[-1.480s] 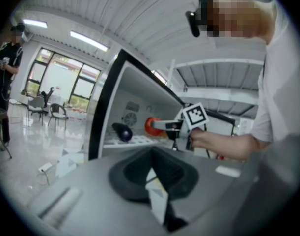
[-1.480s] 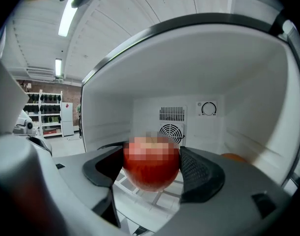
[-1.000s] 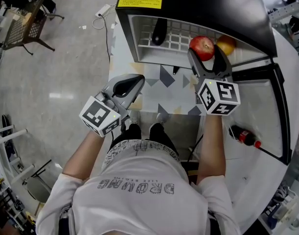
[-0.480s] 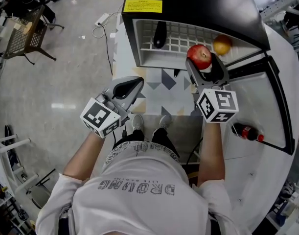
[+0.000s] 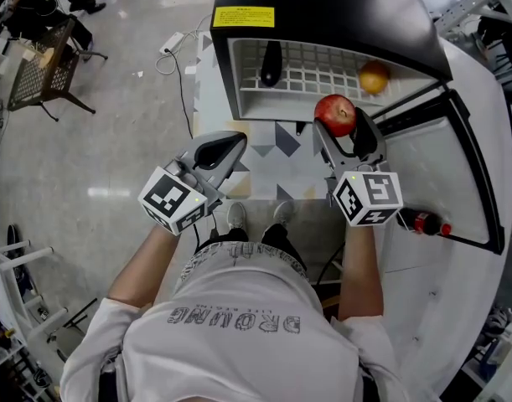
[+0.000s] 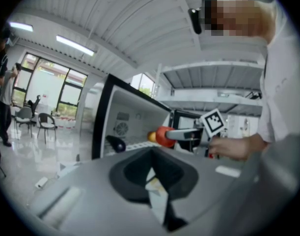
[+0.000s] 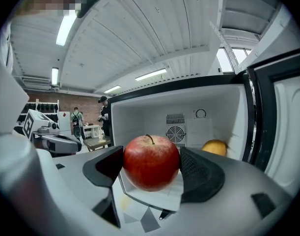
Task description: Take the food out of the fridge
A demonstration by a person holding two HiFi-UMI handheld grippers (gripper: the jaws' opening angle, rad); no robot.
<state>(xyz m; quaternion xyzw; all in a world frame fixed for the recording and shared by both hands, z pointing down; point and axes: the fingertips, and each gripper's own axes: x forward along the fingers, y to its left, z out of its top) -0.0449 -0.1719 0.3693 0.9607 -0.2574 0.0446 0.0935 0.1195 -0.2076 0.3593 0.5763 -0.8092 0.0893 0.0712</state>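
Observation:
A red apple [image 5: 335, 113] is clamped between the jaws of my right gripper [image 5: 340, 126], just in front of the open black fridge [image 5: 323, 7]. In the right gripper view the apple [image 7: 150, 161] fills the gap between both dark pads. A yellow-orange fruit [image 5: 374, 78] lies on the white wire shelf [image 5: 310, 65] at its right end, and a dark elongated item [image 5: 271, 63] lies at its left end. My left gripper [image 5: 219, 148] hangs shut and empty, lower left of the fridge opening.
The fridge door [image 5: 444, 174] stands open to the right, with a dark red-capped bottle [image 5: 419, 223] in its pocket. The person's shoes [image 5: 256, 216] stand on a patterned floor mat [image 5: 281, 153] below the fridge. A chair [image 5: 46, 57] is at far left.
My right gripper has drawn back from the shelf toward the person with the apple in it. The yellow-orange fruit stayed on the shelf. The left gripper has not moved.

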